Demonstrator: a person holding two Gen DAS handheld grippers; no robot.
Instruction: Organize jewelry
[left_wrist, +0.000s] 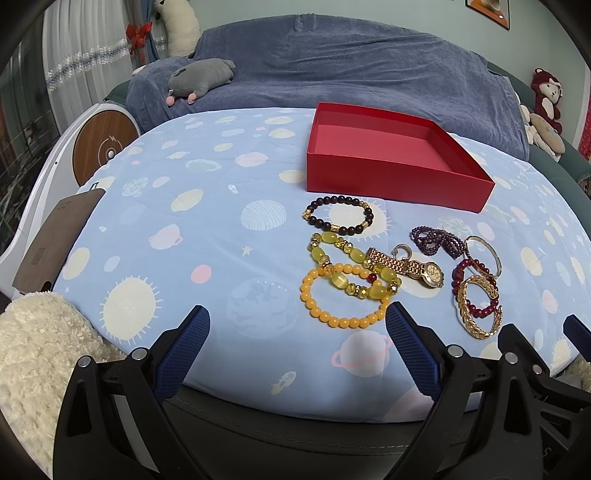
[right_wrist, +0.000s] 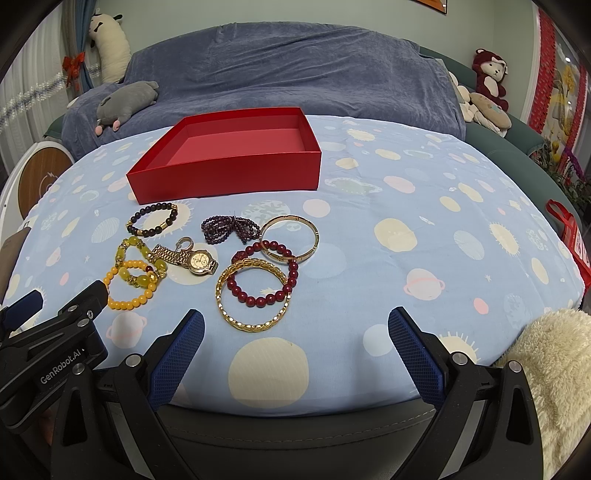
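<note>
- Left gripper (left_wrist: 297, 319): blue ribbed fingers spread wide, holding nothing, low over the near edge of the planet-print cloth (left_wrist: 177, 236).
- Right gripper (right_wrist: 295, 321): fingers likewise wide apart and holding nothing, just beside the left one.
- Orange bead bracelet (left_wrist: 341, 295): nearest the left gripper, overlapped by a yellow-green stone bracelet (left_wrist: 347, 264).
- Gold leaf-link bangle (right_wrist: 253, 295): nearest the right gripper, crossing a dark red bead bracelet (right_wrist: 266, 275).
- Gold wristwatch (right_wrist: 186, 256): lying flat between those two pairs, its band touching the yellow-green stones.
- Thin gold bangle (right_wrist: 290, 238): just behind the red beads, overlapping them.
- Purple bead strand (right_wrist: 229, 229): bunched in a heap, beside the thin bangle.
- Dark bead bracelet with gold spacers (right_wrist: 153, 221): farthest of the jewelry, just in front of the box.
- Red open box (right_wrist: 229, 162): behind all the pieces, nothing inside.
- Grey plush toy (right_wrist: 127, 101): on the blue-covered sofa (right_wrist: 295, 66) beyond.
</note>
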